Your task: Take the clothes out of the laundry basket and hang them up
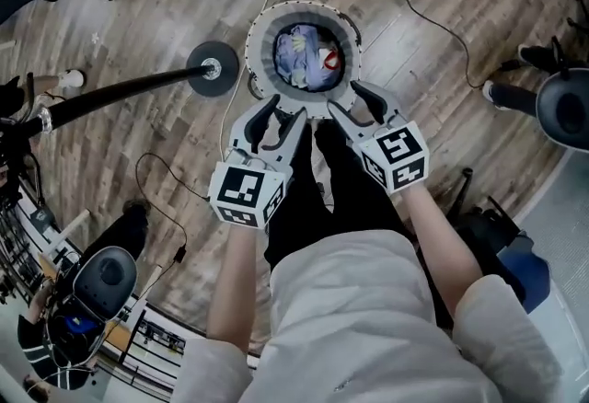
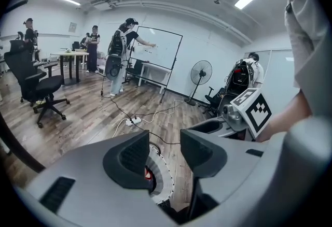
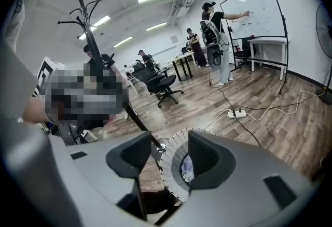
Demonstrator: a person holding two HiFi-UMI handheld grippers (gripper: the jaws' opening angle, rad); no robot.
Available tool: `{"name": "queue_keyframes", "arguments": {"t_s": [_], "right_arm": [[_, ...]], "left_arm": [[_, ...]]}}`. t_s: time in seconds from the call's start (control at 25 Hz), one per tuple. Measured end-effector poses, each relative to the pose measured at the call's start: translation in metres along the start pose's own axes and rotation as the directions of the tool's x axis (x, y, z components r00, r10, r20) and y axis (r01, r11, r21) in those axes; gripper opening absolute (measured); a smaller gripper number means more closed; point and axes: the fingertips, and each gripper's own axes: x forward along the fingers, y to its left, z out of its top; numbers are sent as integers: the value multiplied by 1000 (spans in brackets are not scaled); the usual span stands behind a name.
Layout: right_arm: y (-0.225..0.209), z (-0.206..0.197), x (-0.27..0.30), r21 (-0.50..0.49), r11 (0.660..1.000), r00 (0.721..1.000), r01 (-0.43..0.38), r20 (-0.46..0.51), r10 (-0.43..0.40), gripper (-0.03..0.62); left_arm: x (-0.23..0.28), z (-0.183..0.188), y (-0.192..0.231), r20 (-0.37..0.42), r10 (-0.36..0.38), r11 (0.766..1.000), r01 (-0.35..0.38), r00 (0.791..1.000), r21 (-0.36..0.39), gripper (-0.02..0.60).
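The left gripper and right gripper hover side by side at the near rim of the laundry basket, jaws apart, holding nothing. The clothes, seemingly pale blue and white, lie bundled inside. A coat stand leans to the left.

The laundry basket has a white rim ribbed with fine dark lines. The clothes in it are pale lilac, light blue and white, with one red patch. The left tongs and right tongs are light grey with black inner jaws, and their marker cubes are white with black square patterns. The floor shows grey-brown wood planks. The coat stand and the person's trousers are black, the shirt off-white.
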Motion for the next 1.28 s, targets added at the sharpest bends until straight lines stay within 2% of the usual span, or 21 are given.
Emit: {"name": "queue_keyframes", "arguments": {"t_s": [0.4,0.6,0.84,1.04,1.28], "right_arm": [[-32,-43,61,19,997,993,72,-99,-70,205],[-55,-74,96,20,993,984,115,-137,-111,204],[-80,-112,141,8,988,970,151,-191,-147,206],[-100,-140,169,-4,985,956,171,-239,-167,206],[-113,-182,202,34,981,929,190,-331,-168,206]], "left_arm": [[44,-42,39,-97,-64,998,65,993,12,186],[64,-62,60,-111,-78,997,79,991,3,186],[89,-102,82,-158,-102,995,100,982,-23,186],[114,-133,97,-199,-122,992,123,972,-5,185],[140,-161,115,-224,-138,989,145,965,15,184]]}}
